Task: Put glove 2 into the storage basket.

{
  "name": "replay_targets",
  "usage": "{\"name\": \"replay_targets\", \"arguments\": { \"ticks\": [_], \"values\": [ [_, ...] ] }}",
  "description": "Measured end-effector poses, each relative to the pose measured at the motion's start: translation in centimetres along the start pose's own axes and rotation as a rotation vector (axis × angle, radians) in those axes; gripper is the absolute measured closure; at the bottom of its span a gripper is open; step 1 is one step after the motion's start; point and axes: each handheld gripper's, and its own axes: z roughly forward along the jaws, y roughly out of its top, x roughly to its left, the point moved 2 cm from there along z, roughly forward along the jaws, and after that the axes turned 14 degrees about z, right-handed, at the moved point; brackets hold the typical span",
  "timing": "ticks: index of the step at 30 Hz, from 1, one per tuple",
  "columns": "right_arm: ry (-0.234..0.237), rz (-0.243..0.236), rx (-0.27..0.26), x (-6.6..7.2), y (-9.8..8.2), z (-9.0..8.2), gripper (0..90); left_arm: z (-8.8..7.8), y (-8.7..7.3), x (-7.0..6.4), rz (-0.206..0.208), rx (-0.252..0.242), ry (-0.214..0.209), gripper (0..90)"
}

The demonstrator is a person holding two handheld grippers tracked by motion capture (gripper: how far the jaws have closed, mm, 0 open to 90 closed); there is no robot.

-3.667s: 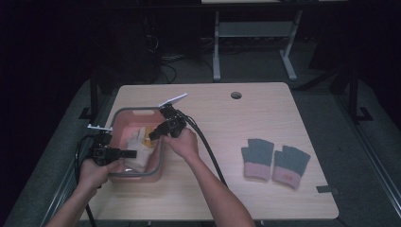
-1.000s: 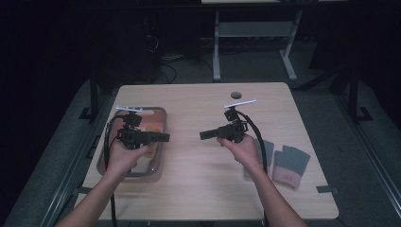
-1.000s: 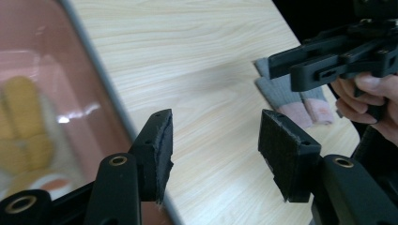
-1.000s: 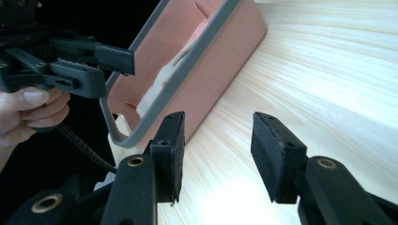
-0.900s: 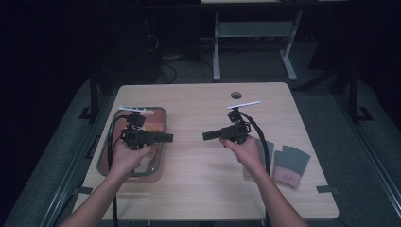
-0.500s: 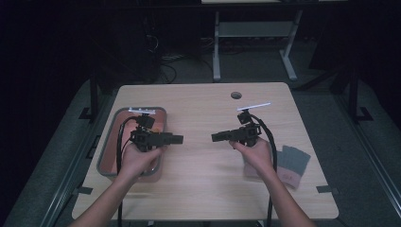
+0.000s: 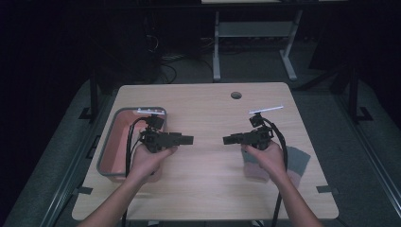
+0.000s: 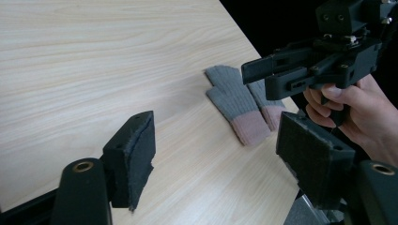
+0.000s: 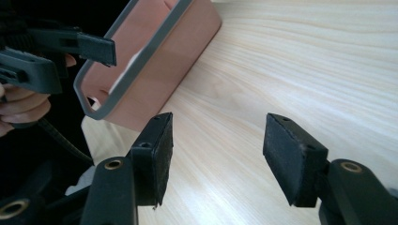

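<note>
Tools idle: I hold left tool (image 7: 188, 139) and right tool (image 7: 228, 140) agape, empty; gloves (image 8: 244, 103) lie outside the bin (image 7: 111, 137).

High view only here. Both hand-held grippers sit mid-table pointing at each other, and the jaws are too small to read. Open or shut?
Observer: The left gripper is open in its own view, black pads apart over the bare light wooden table, nothing between them.
Operator: Right one?
Observer: The right gripper is open too, and empty.
Operator: What's the grey stuff half hidden on the right?
Observer: Two grey knitted gloves with pink cuffs, lying flat side by side on the table.
</note>
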Motion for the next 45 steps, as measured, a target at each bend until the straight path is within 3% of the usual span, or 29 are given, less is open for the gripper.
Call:
{"name": "replay_targets", "arguments": {
  "ticks": [4,10,13,19,30,45],
  "values": [
    [-0.007,-0.015,-0.013,-0.4,-0.3,-0.8,40.1,0.7,0.1,-0.5,0.009,0.012,-0.007,27.7],
    [-0.056,-0.036,-0.003,-1.3,-1.0,-2.1,37.5,1.8,0.2,-1.2,0.021,0.015,-0.016,27.6],
    [-0.053,-0.026,-0.011,-1.6,-1.2,-2.9,38.4,2.3,0.2,-1.6,0.031,0.018,-0.018,26.5],
    [-0.111,-0.074,-0.057,-2.2,-1.8,-4.9,38.5,3.3,0.2,-2.6,0.054,0.013,-0.038,26.1],
    [-0.207,-0.102,-0.062,-5.0,-4.3,-7.2,36.8,5.1,0.0,-4.1,0.086,0.016,-0.065,26.0],
    [-0.362,-0.092,-0.069,-8.5,-6.9,-9.9,42.1,8.1,-0.2,-5.6,0.105,0.025,-0.096,25.3]
  ]
}}
